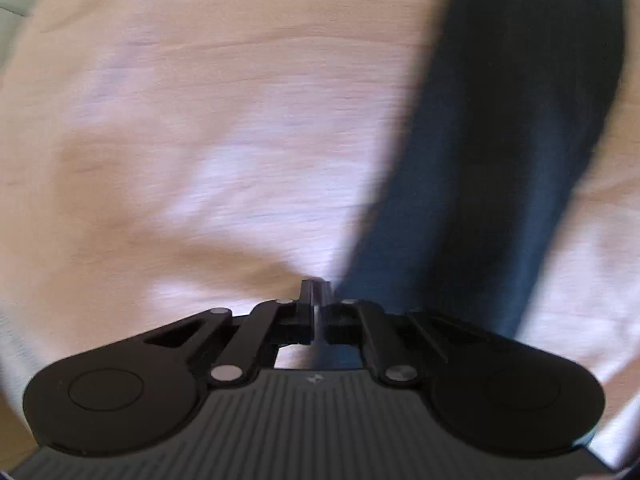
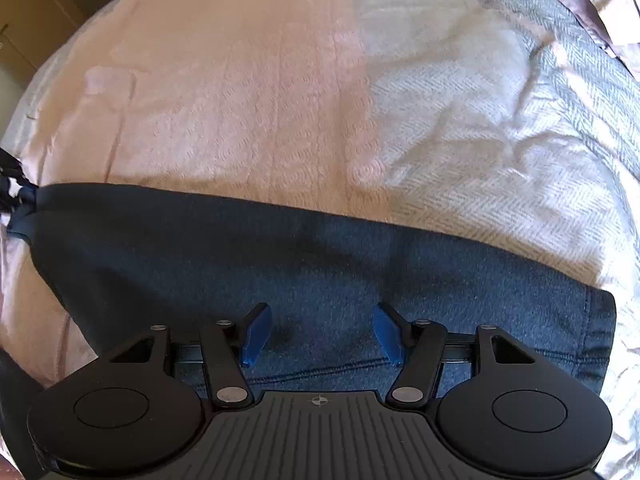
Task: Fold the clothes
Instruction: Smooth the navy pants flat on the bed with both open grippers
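Note:
A dark blue knit garment (image 2: 280, 264) lies flat across a pale bedspread (image 2: 248, 92). My right gripper (image 2: 322, 330) hovers over it, jaws open and empty, blue fingertips (image 2: 256, 334) spread wide above the cloth near a stitched hem. In the left wrist view the same garment (image 1: 492, 152) hangs as a long dark strip from the gripper up the right side. My left gripper (image 1: 316, 292) is shut, its jaws pressed together at the garment's corner. The view is blurred. At the far left of the right wrist view, the garment's corner is pulled taut toward the left gripper (image 2: 10, 188).
The bedspread (image 1: 200, 120) has a woven herringbone texture, pinkish at left and grey-white with wrinkles at right (image 2: 500, 128). Wooden furniture (image 2: 36, 12) stands beyond the bed's far left edge. A pink sheet edge (image 2: 600, 4) shows at top right.

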Motion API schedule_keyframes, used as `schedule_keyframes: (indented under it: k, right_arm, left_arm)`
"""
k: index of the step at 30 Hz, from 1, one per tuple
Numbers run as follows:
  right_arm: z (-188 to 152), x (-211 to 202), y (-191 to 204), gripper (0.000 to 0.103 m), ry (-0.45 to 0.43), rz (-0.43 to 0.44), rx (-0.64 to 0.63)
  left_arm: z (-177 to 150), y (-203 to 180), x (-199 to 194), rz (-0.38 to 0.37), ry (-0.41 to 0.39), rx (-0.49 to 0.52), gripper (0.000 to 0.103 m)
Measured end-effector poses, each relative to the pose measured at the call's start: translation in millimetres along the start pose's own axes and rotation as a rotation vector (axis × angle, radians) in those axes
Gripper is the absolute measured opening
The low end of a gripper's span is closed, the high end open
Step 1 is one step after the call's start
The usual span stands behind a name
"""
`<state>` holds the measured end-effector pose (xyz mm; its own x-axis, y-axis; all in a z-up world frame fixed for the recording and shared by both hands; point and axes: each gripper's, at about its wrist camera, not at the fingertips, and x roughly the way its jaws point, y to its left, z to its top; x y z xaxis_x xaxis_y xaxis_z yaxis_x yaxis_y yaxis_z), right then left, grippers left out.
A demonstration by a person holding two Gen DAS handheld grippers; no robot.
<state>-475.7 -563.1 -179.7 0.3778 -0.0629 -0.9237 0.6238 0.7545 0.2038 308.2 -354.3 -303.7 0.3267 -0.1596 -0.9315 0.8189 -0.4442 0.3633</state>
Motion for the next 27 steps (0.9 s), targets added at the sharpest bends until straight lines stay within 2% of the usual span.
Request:
schedule_keyframes:
  k: [1, 2, 4, 6, 8, 12, 17, 18, 20, 27]
  right_arm:
    - [-1, 0, 2, 0.060, 0.002, 0.000, 0.005]
    - [-1, 0, 3, 0.060, 0.004, 0.003, 0.014]
    - [-4, -2, 7, 0.060, 0.005, 0.007, 0.039]
    - [-9, -9, 13, 0.060, -0.004, 0.008, 0.073]
    - [-19, -16, 18, 0.060, -0.014, 0.012, 0.126]
    - [-58, -30, 24, 0.060, 0.011, -0.015, 0.258]
    - [-133, -37, 23, 0.061, 0.181, -0.083, 0.436]
    - [-148, -43, 25, 0.061, 0.192, -0.099, 0.455]
    - [-169, -65, 35, 0.061, 0.166, -0.112, 0.458]
    - [-213, -134, 77, 0.066, 0.083, -0.119, 0.408]
  left_arm:
    - [-3, 8, 0, -0.021, 0.014, -0.046, 0.000]
    - [-6, 15, 0, -0.036, 0.026, -0.081, 0.005]
    - [-13, 14, -7, -0.017, 0.040, -0.066, 0.012]
    - [-18, 8, -24, 0.013, 0.019, -0.086, 0.013]
    - [-16, 0, -45, 0.011, -0.025, -0.154, 0.020]
    - [-20, -40, -80, -0.019, -0.069, -0.226, 0.028]
    - [-36, -95, -113, -0.044, -0.090, -0.267, 0.031]
    - [-38, -106, -121, -0.050, -0.090, -0.283, 0.032]
    - [-43, -130, -142, -0.069, -0.088, -0.314, 0.038]
    - [-55, -207, -203, -0.098, -0.090, -0.427, 0.043]
